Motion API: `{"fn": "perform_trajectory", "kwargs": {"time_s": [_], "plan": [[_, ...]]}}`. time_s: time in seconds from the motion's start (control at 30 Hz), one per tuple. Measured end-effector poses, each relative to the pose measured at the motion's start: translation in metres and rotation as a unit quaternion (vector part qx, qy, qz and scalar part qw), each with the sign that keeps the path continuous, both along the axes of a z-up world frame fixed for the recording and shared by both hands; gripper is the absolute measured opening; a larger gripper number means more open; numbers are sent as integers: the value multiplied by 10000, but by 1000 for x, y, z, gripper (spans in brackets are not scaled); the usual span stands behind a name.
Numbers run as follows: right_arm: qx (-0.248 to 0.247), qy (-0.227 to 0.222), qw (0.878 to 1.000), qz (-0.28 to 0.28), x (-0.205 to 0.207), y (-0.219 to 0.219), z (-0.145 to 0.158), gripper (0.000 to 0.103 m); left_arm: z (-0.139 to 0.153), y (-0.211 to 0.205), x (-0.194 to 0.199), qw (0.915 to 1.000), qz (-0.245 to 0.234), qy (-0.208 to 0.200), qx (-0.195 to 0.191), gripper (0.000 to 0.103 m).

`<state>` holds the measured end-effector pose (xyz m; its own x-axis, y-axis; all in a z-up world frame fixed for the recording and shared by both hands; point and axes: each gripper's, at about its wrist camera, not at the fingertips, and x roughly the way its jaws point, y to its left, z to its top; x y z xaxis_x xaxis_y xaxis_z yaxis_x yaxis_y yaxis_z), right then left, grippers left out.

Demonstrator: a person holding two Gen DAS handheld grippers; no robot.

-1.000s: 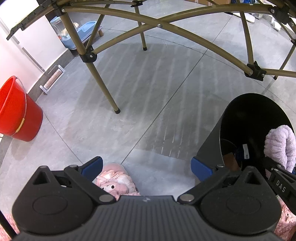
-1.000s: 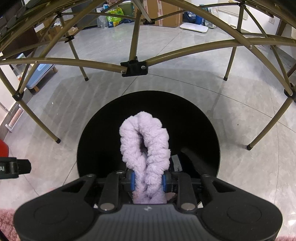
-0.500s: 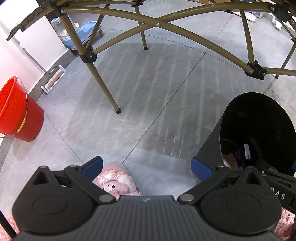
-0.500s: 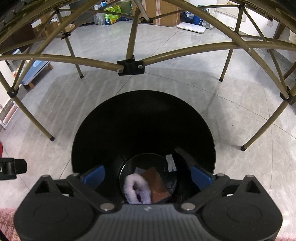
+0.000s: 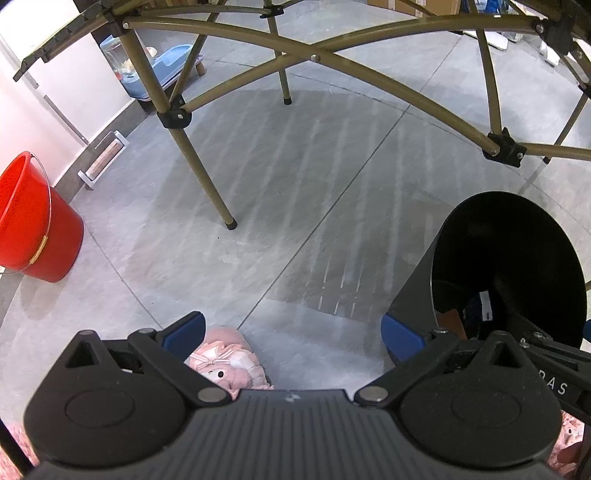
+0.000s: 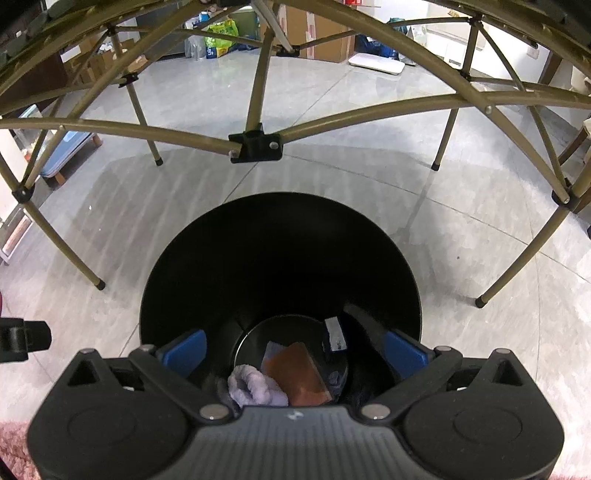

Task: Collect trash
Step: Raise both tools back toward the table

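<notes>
Lying at the bottom of the black bin (image 6: 280, 258), the fluffy lilac scrunchie (image 6: 255, 387) rests against a brown sponge-like pad (image 6: 303, 373), with a small dark box (image 6: 334, 338) upright just beyond them. The right gripper (image 6: 293, 343) hangs over the bin's near rim, its blue pads (image 6: 184, 350) spread wide, still opening, with nothing between them; the scrunchie sits well below them. From the left wrist view the same bin stands at the right edge of the grey tiled floor (image 5: 295, 177), and the left gripper (image 5: 291, 328) points down at bare tiles just beside it, jaws also wide apart and empty. A pink plush doll (image 5: 225, 365) lies on the floor under the left gripper, close to its left finger (image 5: 184, 330), partly hidden by the gripper body. Farther out, a red bucket (image 5: 33, 221) with a wire handle stands near the white wall at the left edge. Olive-coloured folding table legs (image 5: 199, 158) with black joints cross over the floor beyond the bin, and boxes and bags (image 6: 221, 33) crowd the far side of the room.
</notes>
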<state>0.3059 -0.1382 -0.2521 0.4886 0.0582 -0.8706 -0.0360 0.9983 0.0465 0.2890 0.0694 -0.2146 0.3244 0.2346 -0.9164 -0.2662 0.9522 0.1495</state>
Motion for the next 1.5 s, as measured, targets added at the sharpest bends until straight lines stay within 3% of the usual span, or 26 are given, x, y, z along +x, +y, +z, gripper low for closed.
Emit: {"fn": "perform_trajectory", "kwargs": {"time_s": [0.2,0.43,0.6,0.97,1.13,1.33,1.5], "plan": [[38,-226,9997,-100,-2,-5,10,103,11,0,-2,9997,-8,-238,-47,103],[168,-549,9982,-195,-7,-19,30,103,36,-4,-6,9966,-45,-800,-212,103],[493,-901,9941,-358,-13,-36,53,103,53,-15,-6,9933,-141,-1122,-226,103],[1094,-2274,9664,-488,-22,-73,127,103,105,-34,-13,9775,-315,-2067,-262,103],[1102,-2788,9517,-660,-10,-84,162,103,131,-41,-4,9696,-344,-2415,-203,103],[1275,-3024,9431,-542,20,-92,188,103,156,-48,20,9631,-320,-2670,-133,103],[1169,-3137,9413,-438,45,-92,194,103,170,-53,44,9598,-258,-2795,-2,103]]}}
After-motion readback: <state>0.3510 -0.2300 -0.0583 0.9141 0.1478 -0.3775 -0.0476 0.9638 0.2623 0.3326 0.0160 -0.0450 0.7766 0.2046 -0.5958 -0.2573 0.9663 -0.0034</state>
